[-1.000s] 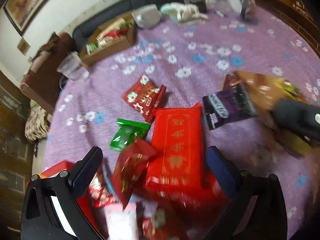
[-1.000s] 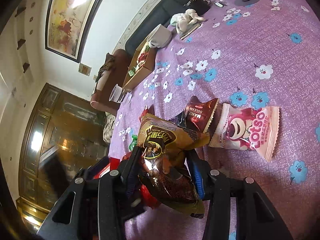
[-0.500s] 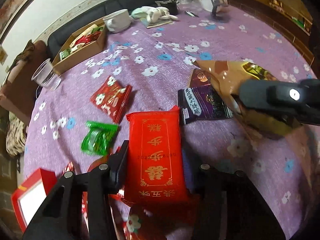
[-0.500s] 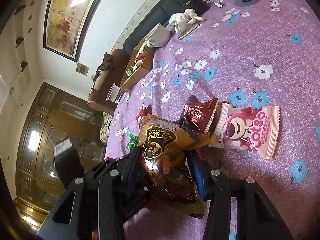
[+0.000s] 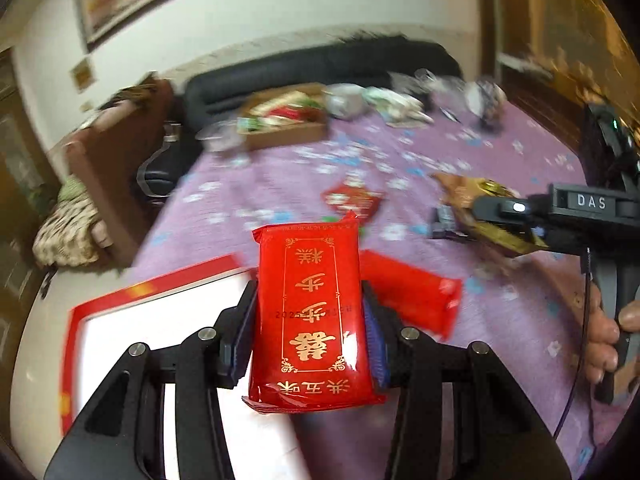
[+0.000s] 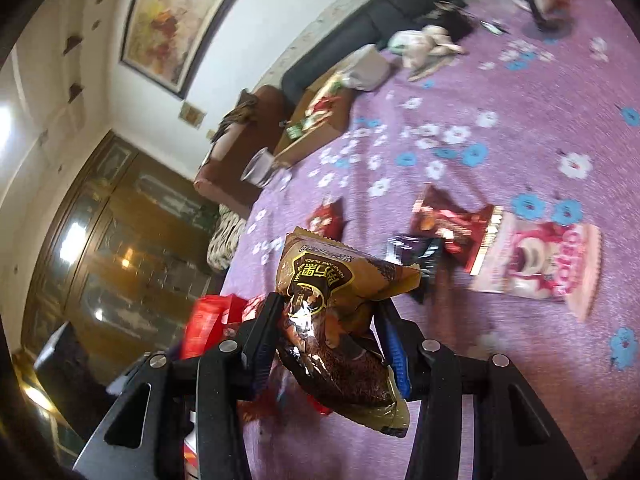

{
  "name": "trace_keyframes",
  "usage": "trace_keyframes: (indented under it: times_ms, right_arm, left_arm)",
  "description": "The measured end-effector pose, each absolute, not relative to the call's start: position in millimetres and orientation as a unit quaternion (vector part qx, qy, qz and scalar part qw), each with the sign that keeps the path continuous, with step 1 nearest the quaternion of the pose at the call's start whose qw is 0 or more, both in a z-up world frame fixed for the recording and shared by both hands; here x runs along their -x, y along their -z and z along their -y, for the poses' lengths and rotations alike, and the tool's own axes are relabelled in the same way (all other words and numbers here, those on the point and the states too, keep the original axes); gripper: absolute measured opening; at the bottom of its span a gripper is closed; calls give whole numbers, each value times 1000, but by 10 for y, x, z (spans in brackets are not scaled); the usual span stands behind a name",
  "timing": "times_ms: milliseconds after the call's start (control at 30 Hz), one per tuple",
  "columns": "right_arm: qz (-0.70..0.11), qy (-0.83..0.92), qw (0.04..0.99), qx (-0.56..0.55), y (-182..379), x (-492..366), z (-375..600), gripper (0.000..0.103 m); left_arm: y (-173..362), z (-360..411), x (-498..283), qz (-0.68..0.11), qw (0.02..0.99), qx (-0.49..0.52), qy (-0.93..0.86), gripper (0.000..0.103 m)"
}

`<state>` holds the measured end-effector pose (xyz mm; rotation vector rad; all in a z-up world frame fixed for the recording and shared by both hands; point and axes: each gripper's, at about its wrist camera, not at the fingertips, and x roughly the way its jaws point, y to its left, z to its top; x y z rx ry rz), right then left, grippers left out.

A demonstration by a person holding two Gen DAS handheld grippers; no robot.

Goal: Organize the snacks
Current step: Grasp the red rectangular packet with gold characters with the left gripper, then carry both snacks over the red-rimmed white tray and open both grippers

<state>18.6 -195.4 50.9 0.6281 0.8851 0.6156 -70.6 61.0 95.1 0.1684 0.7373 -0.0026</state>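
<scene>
My left gripper [image 5: 310,320] is shut on a flat red packet with gold lettering [image 5: 310,312], held above the table next to a red-rimmed white box [image 5: 160,320]. My right gripper [image 6: 332,320] is shut on a brown and gold snack bag [image 6: 340,320], lifted off the purple flowered cloth; the bag also shows at the right of the left wrist view [image 5: 480,208]. Loose snacks lie on the cloth: a pink Lotso packet [image 6: 540,260], a dark red packet [image 6: 452,220], a purple packet [image 6: 416,256], a small red packet [image 5: 352,200] and a red wrapper [image 5: 412,296].
A cardboard box with snacks [image 5: 284,120] stands at the table's far edge, with a clear plastic cup [image 6: 260,168] near it. A white bowl [image 6: 368,68], cloth and glassware sit at the back. A dark sofa [image 5: 320,60] runs behind the table.
My left gripper closed on the red packet and lifted it off the table, swinging towards the red-rimmed box. My right gripper has risen a little with its bag.
</scene>
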Motion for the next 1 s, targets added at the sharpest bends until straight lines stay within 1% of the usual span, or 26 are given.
trace_keyframes:
  times_ms: [100,333,500,733,1000]
  right_arm:
    - [-401,-293,823,-276,-548,-152,1888,48]
    - [-406,-305,823,-255,-601,-10,1565,48]
    - [-416,-365,799,-236,-678,165,959,48]
    - [-446,-443,753,-198,-621,389,12,48]
    - [-462,-473,735,-152,-547,500,-511,49]
  left_arm:
    - [-992,-1035,954,-347,934,-68,-49,45]
    - [-821,-1658,1204,-362,925,-48,-109,45]
    - [-706,-1820,1335,-367,922,-43,-116,45]
    - [-563,-2051,1421,-385,913,-29,-132,45]
    - [-445,-2189,1467,-398,906,-26,-144,46]
